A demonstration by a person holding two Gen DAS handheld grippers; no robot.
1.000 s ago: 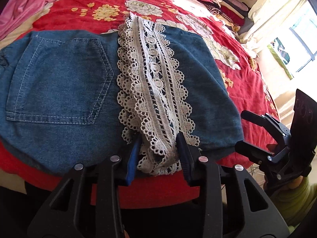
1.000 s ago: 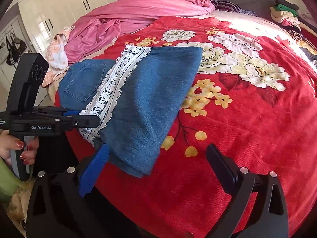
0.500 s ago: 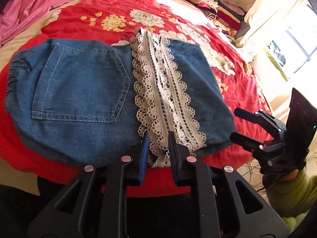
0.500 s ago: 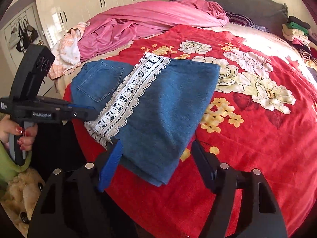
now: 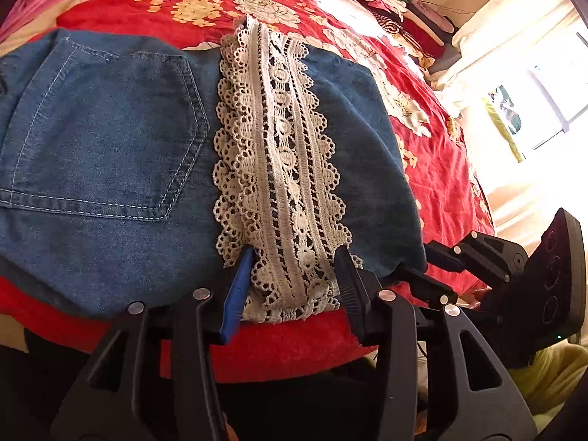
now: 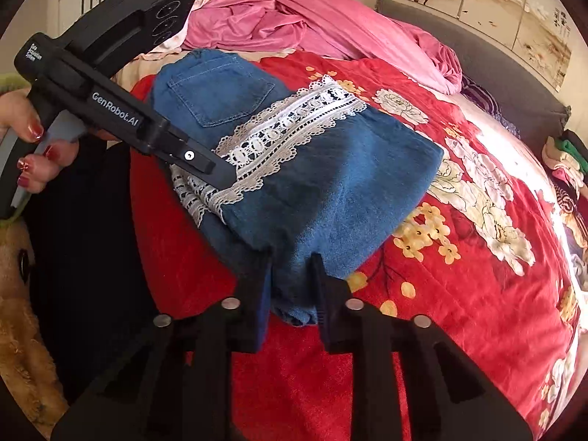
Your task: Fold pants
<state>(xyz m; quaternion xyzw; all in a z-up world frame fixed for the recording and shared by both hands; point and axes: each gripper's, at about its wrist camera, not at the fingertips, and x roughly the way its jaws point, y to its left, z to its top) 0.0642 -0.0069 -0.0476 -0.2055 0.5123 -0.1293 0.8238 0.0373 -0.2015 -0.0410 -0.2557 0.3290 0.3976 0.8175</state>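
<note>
Denim pants [image 5: 110, 154], folded with lace trim [image 5: 283, 169] on top, lying at near edge of bed [image 5: 286, 345]. Left gripper [image 5: 290, 275] just widened, straddling lace end without pressing; right gripper [image 6: 292, 286] just closed, clamped on denim corner. Best done: squeeze left on lace too, lift both ends evenly, carry toward far edge. Right wrist view reveals hand [image 6: 25, 139] and pink bedding [image 6: 294, 29]; left view alone shows window, stacked clothes [image 5: 397, 11].

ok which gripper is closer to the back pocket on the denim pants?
Left. The left gripper straddles the lace trim right beside the back pocket; the right gripper is clamped on the denim pants at the far folded corner.
</note>
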